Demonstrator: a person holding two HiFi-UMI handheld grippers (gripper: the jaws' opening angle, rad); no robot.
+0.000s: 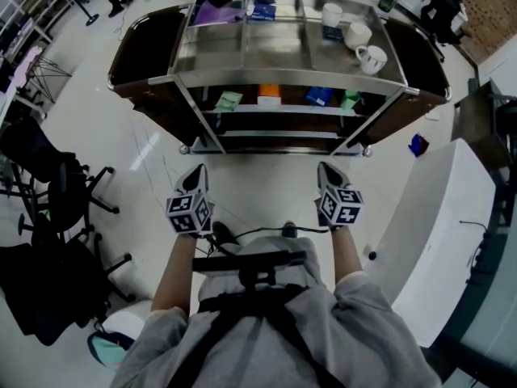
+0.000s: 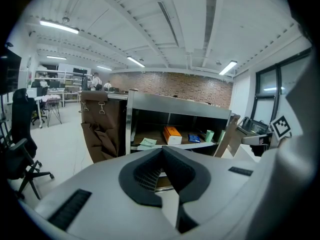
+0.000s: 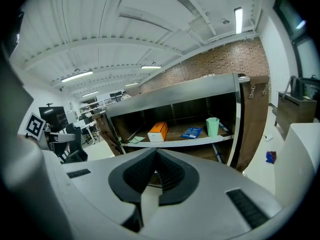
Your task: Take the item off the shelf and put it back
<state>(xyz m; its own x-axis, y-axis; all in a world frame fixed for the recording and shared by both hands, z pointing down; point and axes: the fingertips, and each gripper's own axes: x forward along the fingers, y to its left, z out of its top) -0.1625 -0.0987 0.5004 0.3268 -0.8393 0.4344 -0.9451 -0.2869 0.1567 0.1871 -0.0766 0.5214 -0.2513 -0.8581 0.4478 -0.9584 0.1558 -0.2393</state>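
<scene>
Grippers are held side by side in front of a stainless-steel shelf trolley (image 1: 283, 51), well apart from it and from each other. The left gripper (image 1: 196, 170) is seen with its dark ribbed pads brought together at the tips, and nothing is caught between them. The right gripper (image 1: 326, 168) is likewise fully closed and empty. Both are pointed towards the trolley's front edge and angled slightly downward.

Four things are lined up on the trolley's middle shelf (image 1: 283, 110). A pale green flat packet (image 1: 229, 100) is laid near the left end. An orange-and-white cardboard box (image 1: 269, 94) is placed left of the middle, and a blue flat packet (image 1: 318, 95) right of the middle. A mint-green plastic cup (image 1: 350, 99) is stood upright near the right end. Which of them is meant to be taken cannot be told; none is touched by either gripper.

On the trolley's top surface, three white ceramic mugs (image 1: 358, 34) are grouped towards the right edge. A purple flat item (image 1: 214, 12) is set at the back left corner, and a blue box (image 1: 262, 10) lies along the back edge just beside it.
</scene>
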